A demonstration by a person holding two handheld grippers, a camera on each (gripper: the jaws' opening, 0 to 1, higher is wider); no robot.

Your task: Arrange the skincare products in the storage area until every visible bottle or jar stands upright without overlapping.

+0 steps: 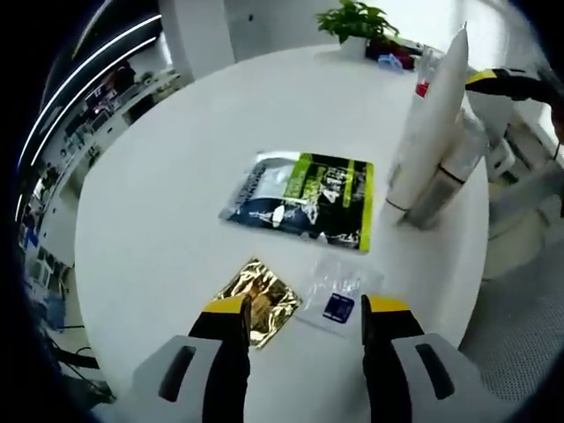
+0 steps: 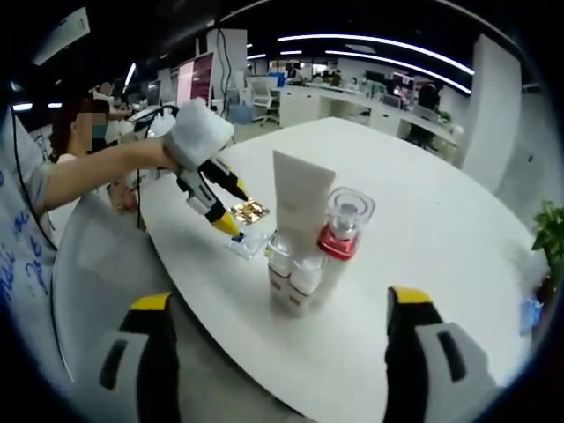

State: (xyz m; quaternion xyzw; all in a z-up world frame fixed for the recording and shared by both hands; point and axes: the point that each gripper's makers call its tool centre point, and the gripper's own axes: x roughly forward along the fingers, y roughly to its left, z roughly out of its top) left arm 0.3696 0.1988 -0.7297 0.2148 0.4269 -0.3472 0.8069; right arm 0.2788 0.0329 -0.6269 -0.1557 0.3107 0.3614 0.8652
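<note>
A tall white tube (image 1: 436,106) stands cap down at the table's right side, with shorter white tubes (image 1: 448,181) upright against it. In the right gripper view the same tall tube (image 2: 300,207) stands beside a clear bottle with a red collar (image 2: 342,231) and small white tubes (image 2: 295,282). A green and dark packet (image 1: 304,198), a gold foil sachet (image 1: 257,300) and a clear sachet with a blue label (image 1: 335,295) lie flat. My left gripper (image 1: 307,308) hovers open over the sachets. My right gripper (image 2: 279,300) is open, short of the standing group.
The round white table (image 1: 176,194) has bare surface to the left and far side. A potted plant (image 1: 357,22) and small items stand at the far edge. A person's arm (image 2: 97,172) holds the left gripper (image 2: 240,214). Office desks fill the background.
</note>
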